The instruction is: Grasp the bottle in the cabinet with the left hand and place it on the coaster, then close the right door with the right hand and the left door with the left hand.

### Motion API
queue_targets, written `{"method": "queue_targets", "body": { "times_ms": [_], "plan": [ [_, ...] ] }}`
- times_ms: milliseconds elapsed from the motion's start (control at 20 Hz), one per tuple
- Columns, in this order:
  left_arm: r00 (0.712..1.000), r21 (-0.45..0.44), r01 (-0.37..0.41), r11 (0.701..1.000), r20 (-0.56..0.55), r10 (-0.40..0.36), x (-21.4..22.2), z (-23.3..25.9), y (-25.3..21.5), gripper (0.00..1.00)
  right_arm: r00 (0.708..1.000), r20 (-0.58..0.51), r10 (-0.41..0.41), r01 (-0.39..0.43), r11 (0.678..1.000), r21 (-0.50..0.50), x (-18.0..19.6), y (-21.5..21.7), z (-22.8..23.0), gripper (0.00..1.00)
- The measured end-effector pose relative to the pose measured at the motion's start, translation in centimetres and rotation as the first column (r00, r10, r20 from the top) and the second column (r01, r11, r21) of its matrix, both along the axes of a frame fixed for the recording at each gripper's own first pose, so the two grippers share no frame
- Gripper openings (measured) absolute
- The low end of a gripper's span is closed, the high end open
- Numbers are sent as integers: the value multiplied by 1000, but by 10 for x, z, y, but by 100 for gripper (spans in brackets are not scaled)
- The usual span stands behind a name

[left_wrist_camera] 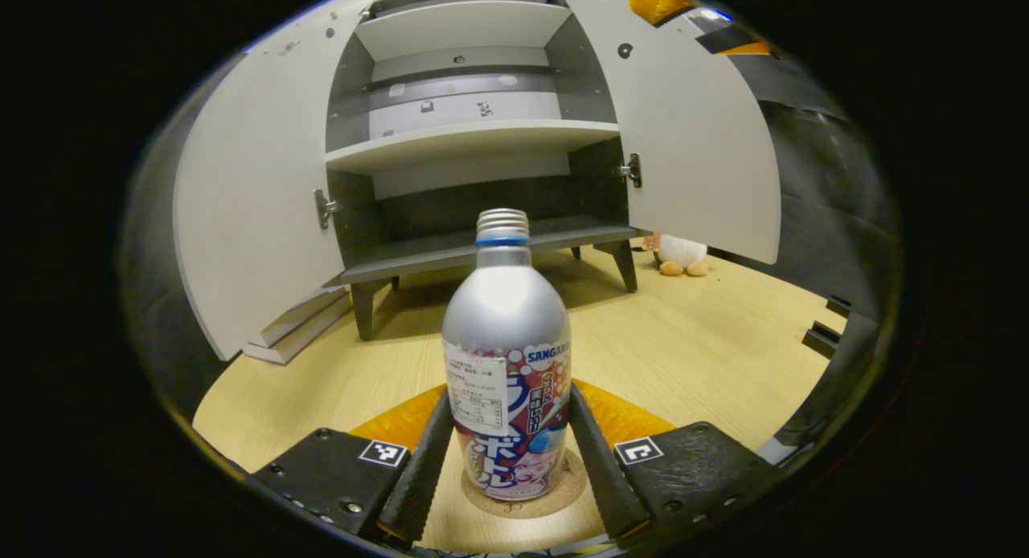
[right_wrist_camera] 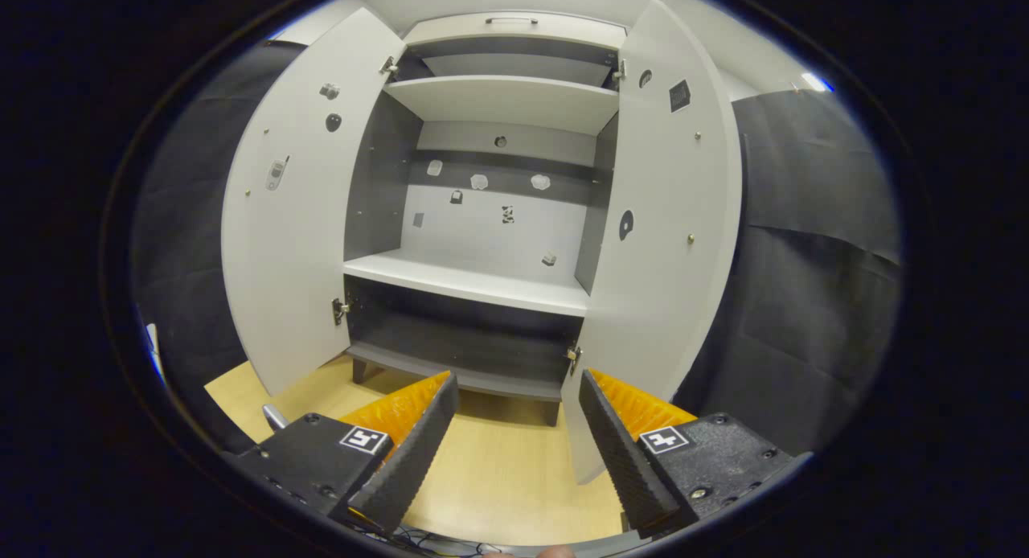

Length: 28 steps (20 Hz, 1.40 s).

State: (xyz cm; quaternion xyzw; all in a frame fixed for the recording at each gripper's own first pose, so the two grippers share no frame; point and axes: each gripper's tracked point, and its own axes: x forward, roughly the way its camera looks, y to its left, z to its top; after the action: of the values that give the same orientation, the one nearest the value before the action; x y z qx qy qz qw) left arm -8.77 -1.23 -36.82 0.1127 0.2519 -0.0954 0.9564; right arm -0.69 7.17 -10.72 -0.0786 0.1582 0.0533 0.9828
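Between your left gripper's [left_wrist_camera: 508,449] own two fingers, in the left gripper view, the bottle [left_wrist_camera: 506,365] stands upright on the round coaster [left_wrist_camera: 555,502], which lies on the pale wooden table [left_wrist_camera: 699,357]. Your fingers [left_wrist_camera: 420,461] flank the bottle's lower body very closely on both sides; whether they press on it or have just let go, you cannot tell from this picture. The bottle has a silver shoulder, a threaded neck with no cap and a printed label around its lower half. Beyond it the cabinet [left_wrist_camera: 474,140] stands on short legs with both doors swung wide: the left door [left_wrist_camera: 257,204] at the left of this view, the right door [left_wrist_camera: 699,140] at the right. Its shelves are bare. A small plush toy [left_wrist_camera: 679,254] sits on the table just past the right door's lower edge.

Over in the right gripper view, your right gripper [right_wrist_camera: 518,437] is released, its fingers spread well apart with nothing between them, held above the table [right_wrist_camera: 514,469] in front of the cabinet [right_wrist_camera: 490,220]. You face the open interior, with the left door [right_wrist_camera: 297,220] and the right door [right_wrist_camera: 667,244] both standing open. The right door's lower corner lies just beside your right-hand finger [right_wrist_camera: 623,453].
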Motion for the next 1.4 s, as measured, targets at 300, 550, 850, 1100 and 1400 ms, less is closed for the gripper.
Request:
{"method": "queue_targets", "body": {
  "times_ms": [300,550,850,1100,1400],
  "plan": [
    [998,24,1,1000,-69,1,-18,-6,10,81,1000,-3,1,-1,1000,8,5,-4,-5,99],
    [994,48,-23,999,-106,28,-26,-6,21,83,1000,7,-7,7,999,41,11,-10,-4,100],
    [993,63,-39,997,-105,46,-26,4,25,84,1000,14,-18,17,998,68,14,-17,-4,100],
    [993,76,-29,997,-112,37,-28,2,22,85,999,19,-32,30,997,75,14,-27,-4,100],
    [992,88,-18,996,-126,29,-31,4,19,96,999,11,-44,43,996,84,15,-35,-7,99]
  ]
}}
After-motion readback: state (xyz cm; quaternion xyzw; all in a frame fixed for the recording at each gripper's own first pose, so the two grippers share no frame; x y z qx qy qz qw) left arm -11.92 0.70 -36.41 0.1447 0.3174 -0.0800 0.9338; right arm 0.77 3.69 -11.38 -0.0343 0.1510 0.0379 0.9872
